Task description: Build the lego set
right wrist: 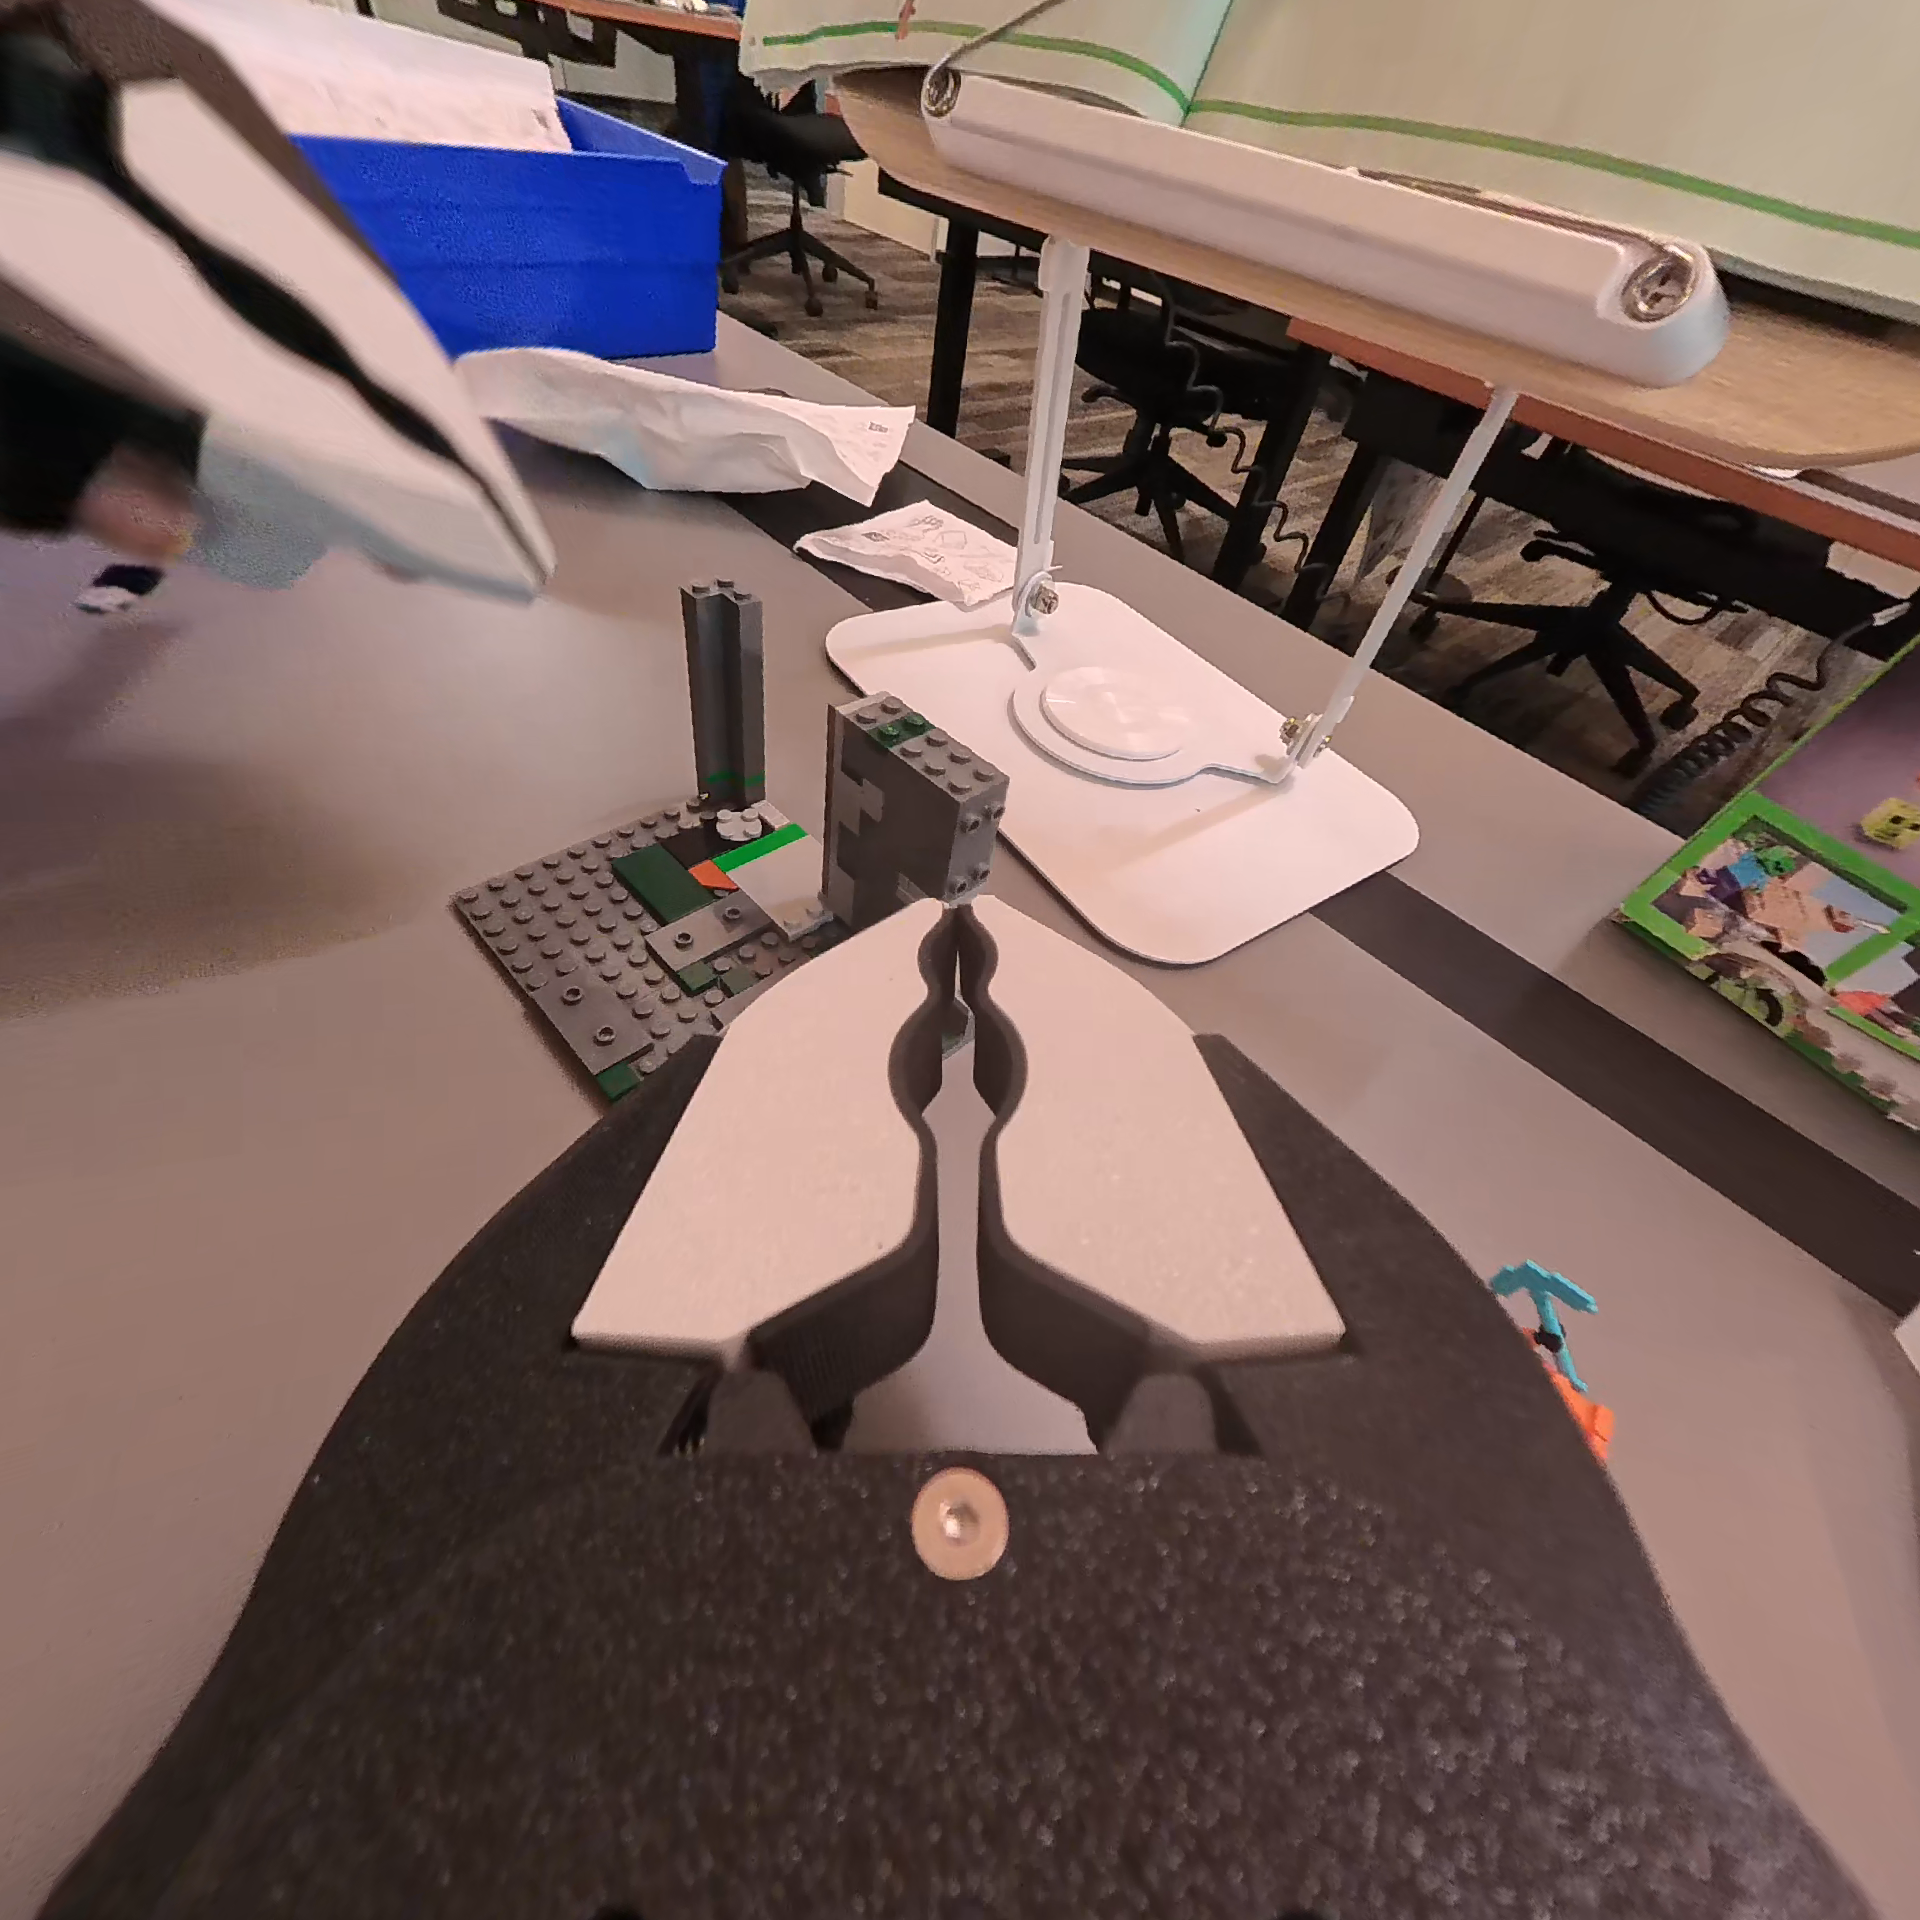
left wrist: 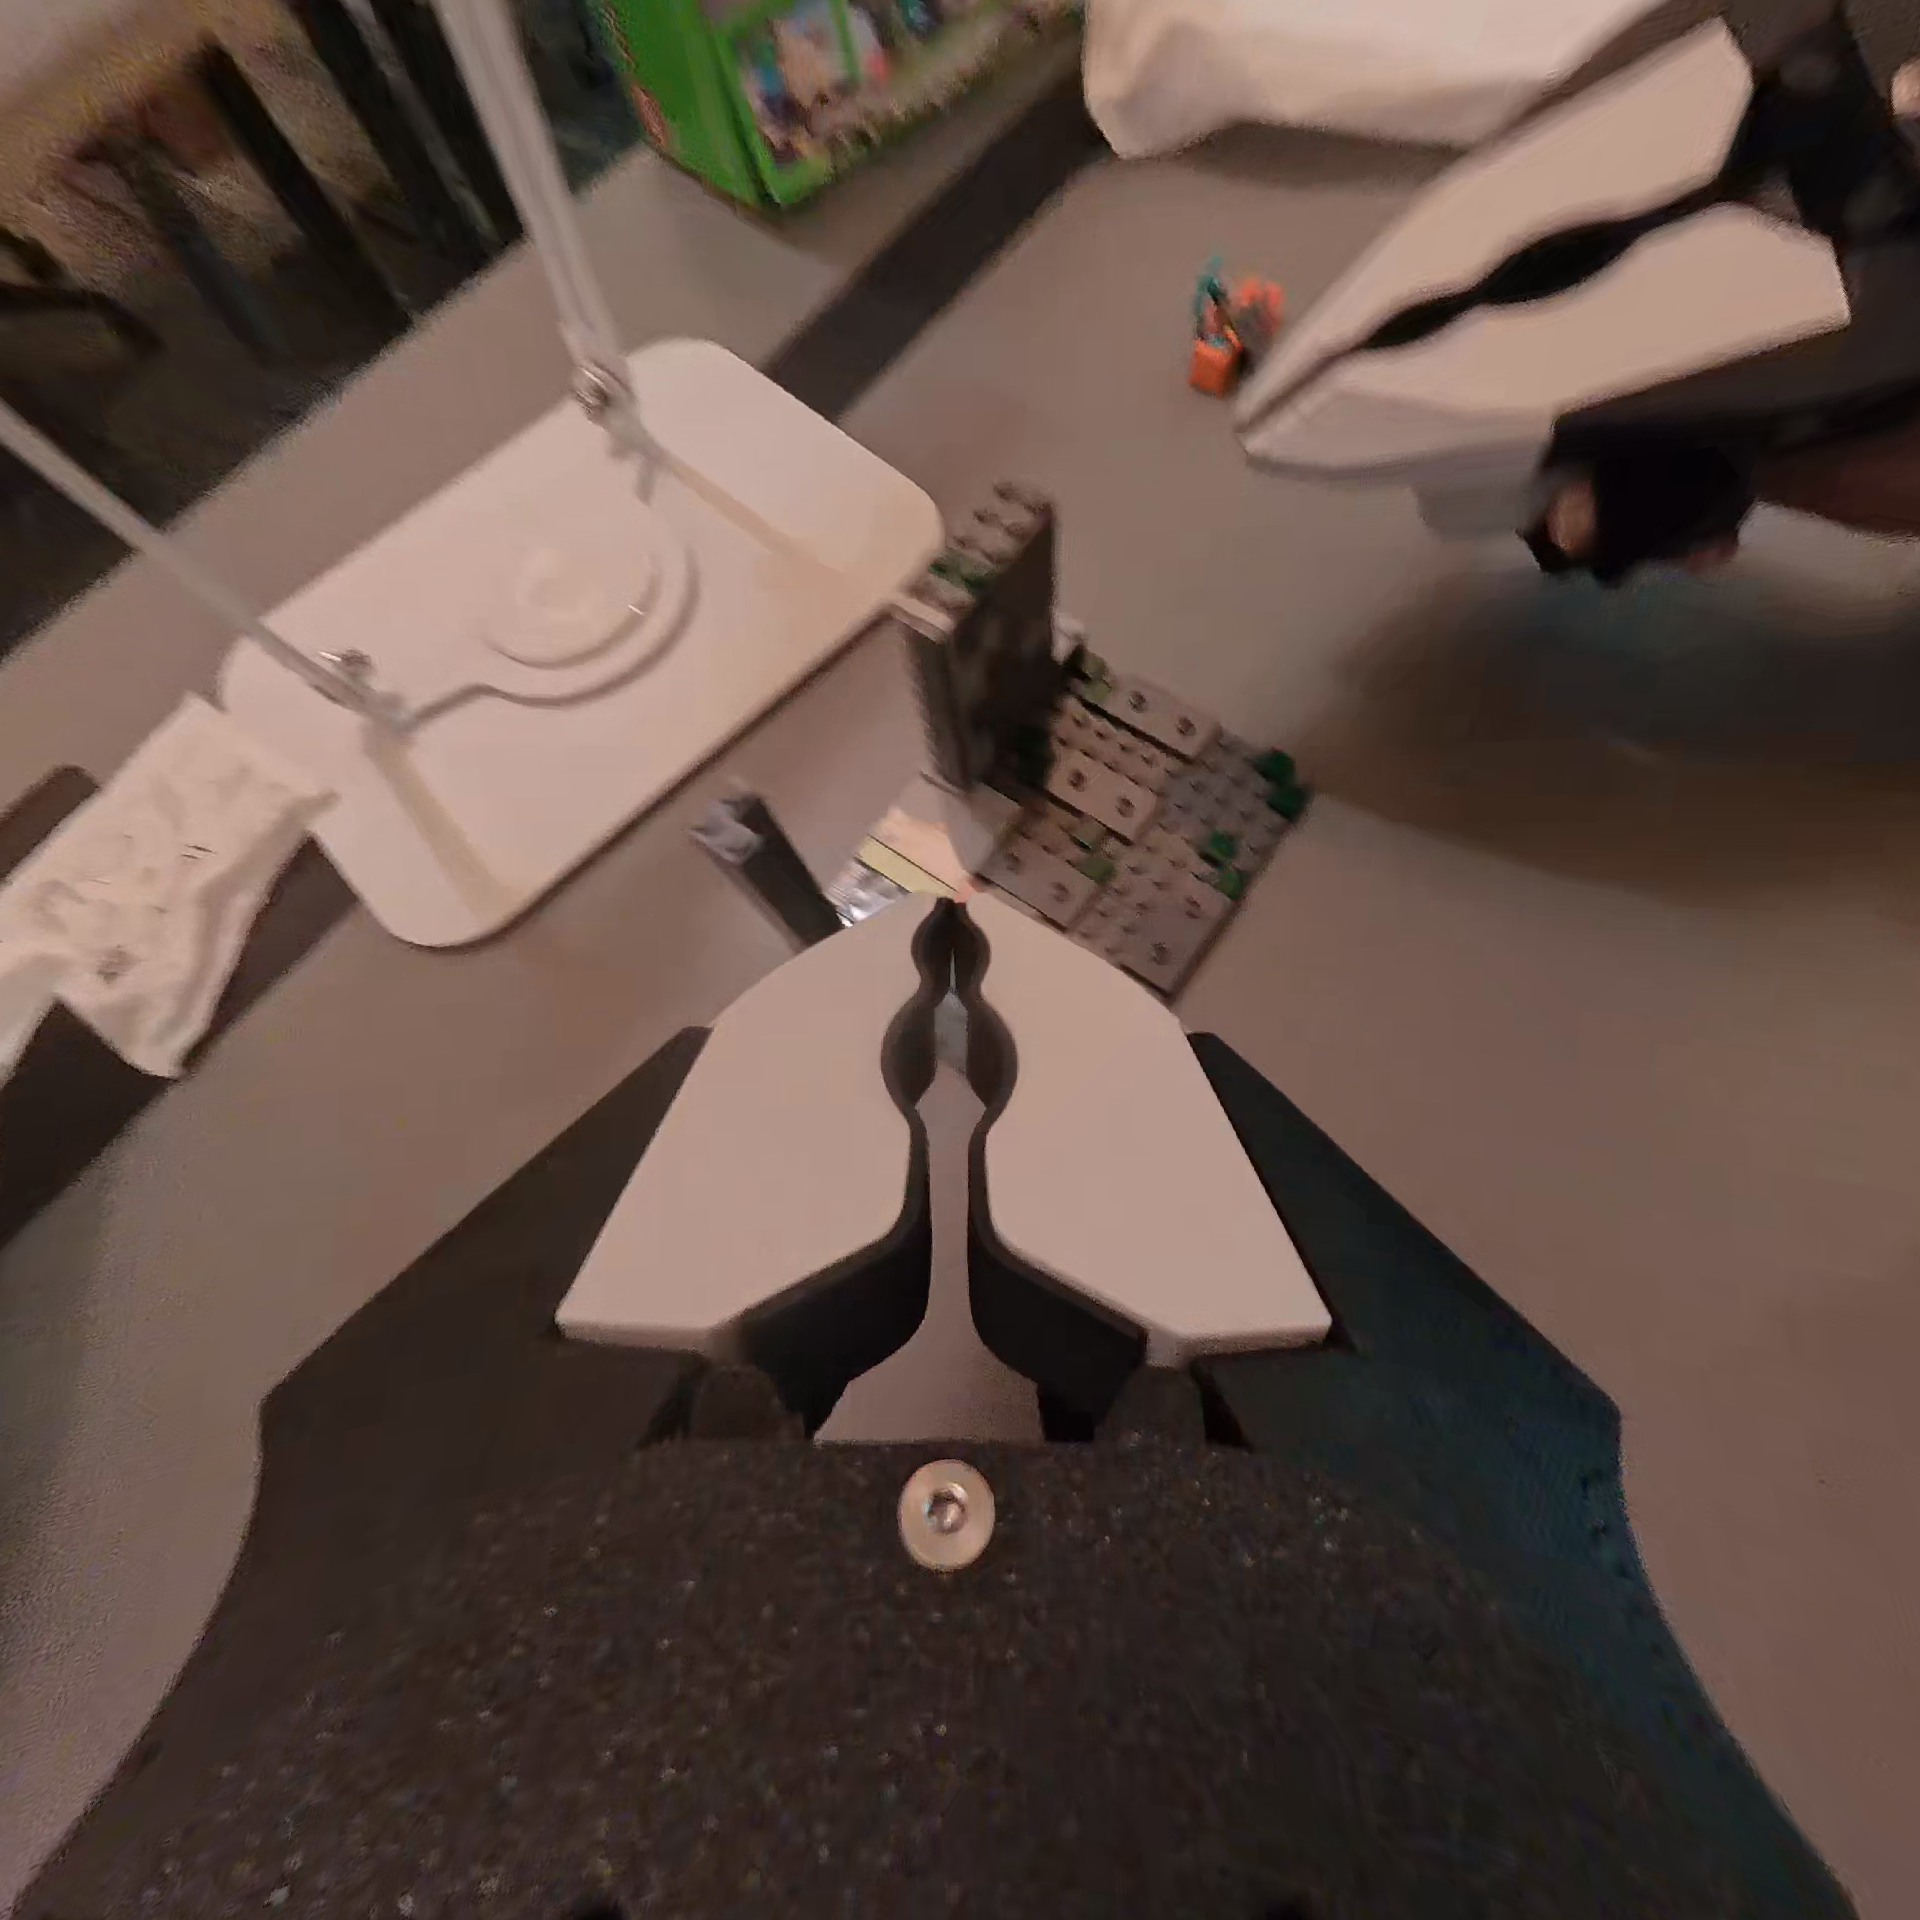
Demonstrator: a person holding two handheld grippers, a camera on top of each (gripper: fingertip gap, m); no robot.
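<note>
A dark grey lego baseplate (right wrist: pixel 561 935) with green, white and orange tiles lies on the grey table. On it stand a tall dark grey pillar (right wrist: pixel 722 686) and a grey studded wall block (right wrist: pixel 914 810). My right gripper (right wrist: pixel 956 909) is shut, its tips just in front of the wall block's base. My left gripper (left wrist: pixel 954 909) is shut and hovers over the near edge of the baseplate (left wrist: pixel 1143 831), close to the wall block (left wrist: pixel 997 644). I see nothing held in either. Each gripper shows in the other view, the right one (left wrist: pixel 1507 312) and the left one (right wrist: pixel 312 343), raised above the table.
A white desk lamp base (right wrist: pixel 1143 790) stands right behind the build, its head (right wrist: pixel 1299 229) overhead. A small orange and teal figure (right wrist: pixel 1558 1351) lies at the right, also seen in the left wrist view (left wrist: pixel 1231 322). A green set box (right wrist: pixel 1787 935), a blue bin (right wrist: pixel 551 239) and crumpled paper (right wrist: pixel 686 426) lie around. My right fingertips sit around 12 centimeters from my left ones. To the tall dark grey pillar (right wrist: pixel 722 686): left tips about 6 centimeters, right tips about 12 centimeters.
</note>
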